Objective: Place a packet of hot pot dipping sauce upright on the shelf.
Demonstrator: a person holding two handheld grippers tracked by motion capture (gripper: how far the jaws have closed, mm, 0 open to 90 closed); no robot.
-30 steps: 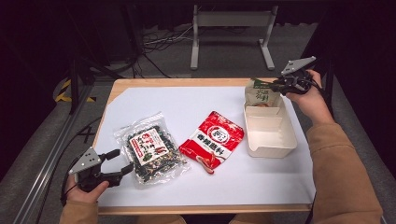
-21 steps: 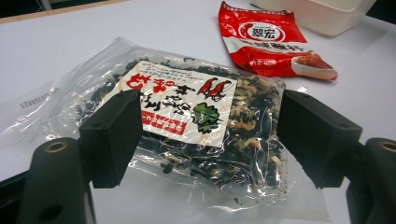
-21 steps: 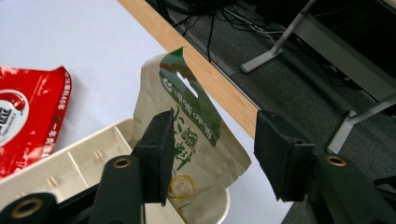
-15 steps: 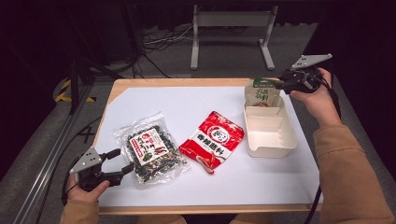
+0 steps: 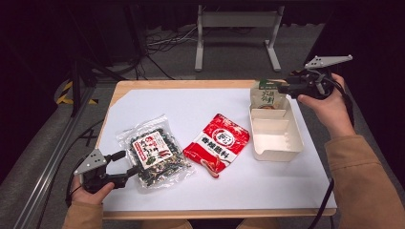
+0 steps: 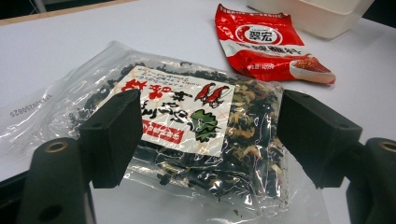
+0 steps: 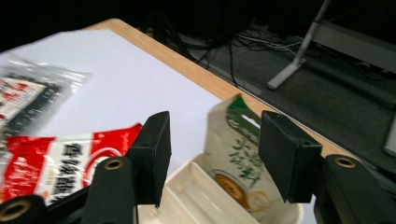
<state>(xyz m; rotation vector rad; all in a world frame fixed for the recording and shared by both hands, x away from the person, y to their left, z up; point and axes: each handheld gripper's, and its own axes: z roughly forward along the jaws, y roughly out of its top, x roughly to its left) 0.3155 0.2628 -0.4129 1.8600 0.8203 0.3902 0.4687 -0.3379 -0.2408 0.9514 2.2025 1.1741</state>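
Note:
A clear bag of dark dried seaweed [image 5: 153,157] lies at the table's front left. My left gripper [image 5: 130,161] rests at its near corner, open, and in the left gripper view the bag [image 6: 187,126] lies between and beyond the pads without being pressed. A red seasoning pouch [image 5: 217,143] lies mid-table. A cream and green pouch [image 5: 266,97] stands upright in the far end of a white tray [image 5: 279,143]. My right gripper [image 5: 282,88] hovers just right of that pouch, open; its jaws have just opened wide and eased in slightly, with nothing gripped.
A white sheet [image 5: 191,105] covers the wooden table. Behind the table, a metal stand [image 5: 236,28] and cables sit on the dark floor. A rail [image 5: 52,162] runs along the left side. The tray's near part holds nothing.
My right gripper let go of the cream and green pouch, opened, and drew back up and to the right. The pouch stays standing in the tray. My left gripper has not moved.

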